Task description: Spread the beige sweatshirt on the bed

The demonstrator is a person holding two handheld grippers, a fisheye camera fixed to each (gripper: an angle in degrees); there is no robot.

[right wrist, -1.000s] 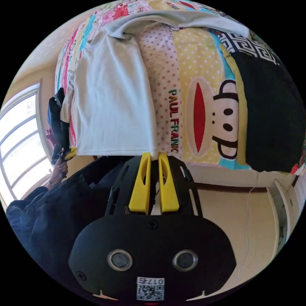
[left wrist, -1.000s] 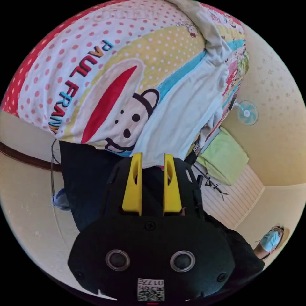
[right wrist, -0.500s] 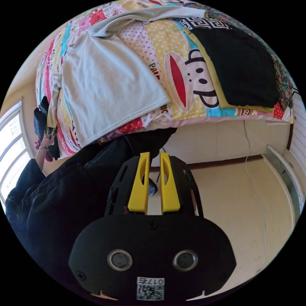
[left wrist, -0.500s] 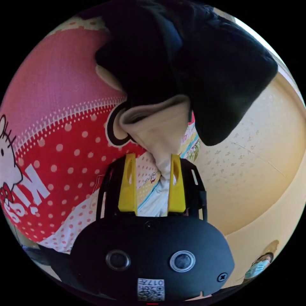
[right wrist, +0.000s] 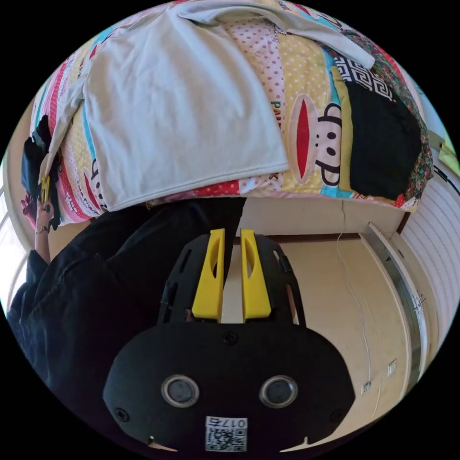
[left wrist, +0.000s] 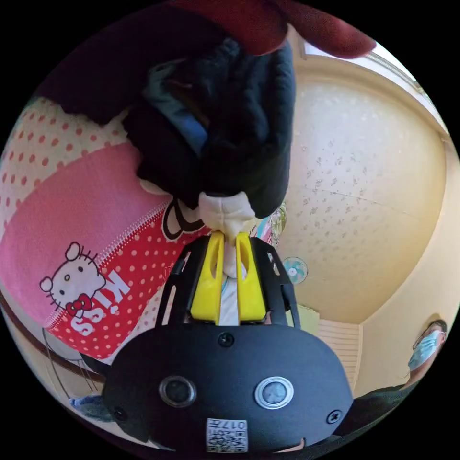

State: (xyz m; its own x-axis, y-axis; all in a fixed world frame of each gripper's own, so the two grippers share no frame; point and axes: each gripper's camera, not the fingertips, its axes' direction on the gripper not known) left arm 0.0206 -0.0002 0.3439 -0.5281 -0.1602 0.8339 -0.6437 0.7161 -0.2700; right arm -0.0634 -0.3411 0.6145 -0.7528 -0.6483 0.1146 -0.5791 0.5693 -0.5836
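One beige sweatshirt [right wrist: 182, 105] on bed [right wrist: 311, 96], left gripper [left wrist: 229, 244] now pinching its cuff, previously spread, right gripper [right wrist: 232, 239] empty, jaws slightly apart

Materials as I see them from my station:

- Beige sweatshirt [right wrist: 182, 105] — soft matt knit cloth, smooth across the body, with a stitched hem; the bunched part in my left gripper [left wrist: 227, 242] looks thick and fleecy.
- Gripper jaws, both — smooth yellow plastic, slightly satin; housings are matt black plastic with fine texture and small metal screws. Right gripper [right wrist: 231, 239] the same.
- Bedcover [right wrist: 306, 96] — printed cotton-like cloth, matt.
- Dark garments [left wrist: 239, 124] — fuzzy, matt fabric.
- Floor [right wrist: 311, 306] — smooth, faintly glossy.
- Wall [left wrist: 364, 191] — matt, speckled finish.
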